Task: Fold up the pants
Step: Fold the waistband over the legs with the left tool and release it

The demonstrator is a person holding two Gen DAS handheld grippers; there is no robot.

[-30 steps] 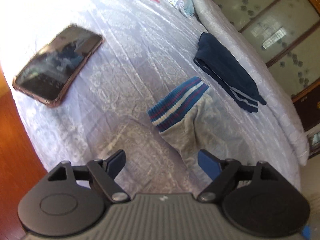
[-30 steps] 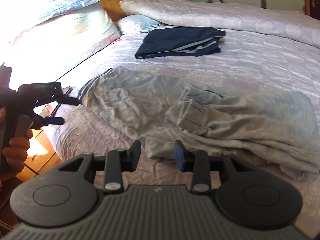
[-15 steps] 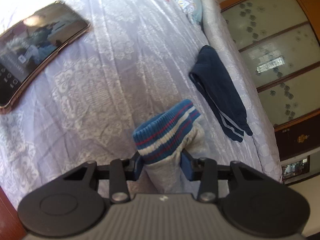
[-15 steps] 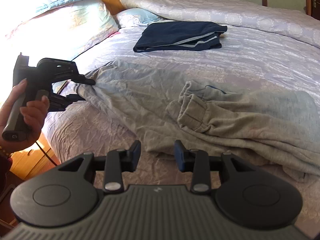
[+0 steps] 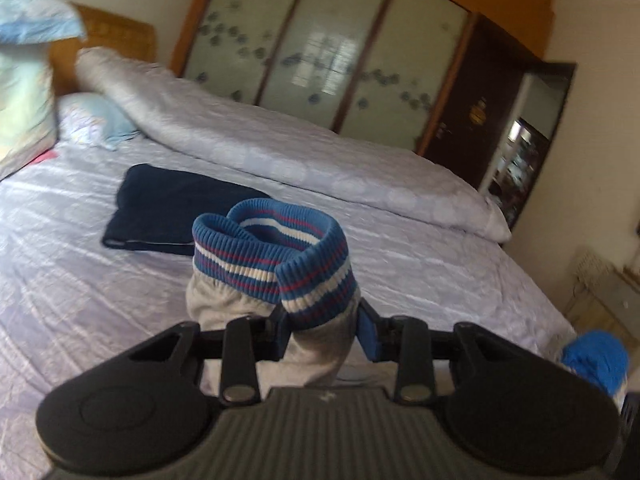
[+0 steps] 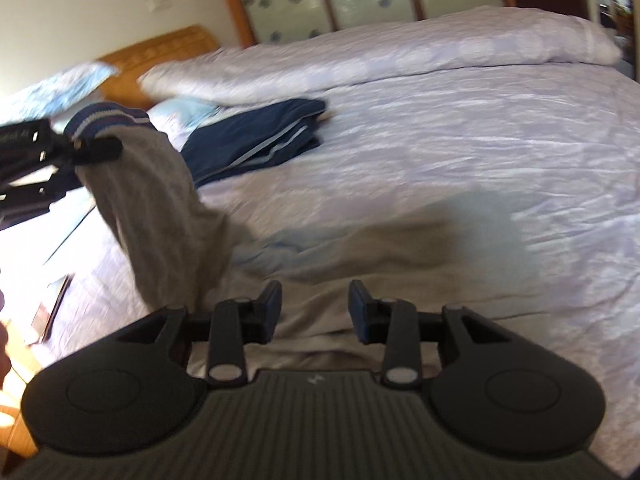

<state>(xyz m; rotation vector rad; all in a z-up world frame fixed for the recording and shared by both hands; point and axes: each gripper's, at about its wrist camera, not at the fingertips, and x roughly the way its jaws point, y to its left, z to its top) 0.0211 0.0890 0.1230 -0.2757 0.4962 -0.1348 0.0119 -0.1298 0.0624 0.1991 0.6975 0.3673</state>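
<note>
Bed (image 6: 480, 160) behind: left claw (image 5: 322, 330) raised, clamped on grey pants (image 6: 160, 208) cuff; right claw (image 6: 314, 310) low, fingers apart.

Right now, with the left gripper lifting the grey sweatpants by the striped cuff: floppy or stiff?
Likely floppy: the grey sweatpants hang limp from the left gripper. Probably bulky: most fabric trails on the bed. The ribbed striped cuff probably grips well.

A wide bed (image 5: 420, 280) with a pale lilac cover fills the room. Behind it stand a wooden headboard (image 6: 160, 56) and frosted sliding wardrobe doors (image 5: 320, 52).
</note>
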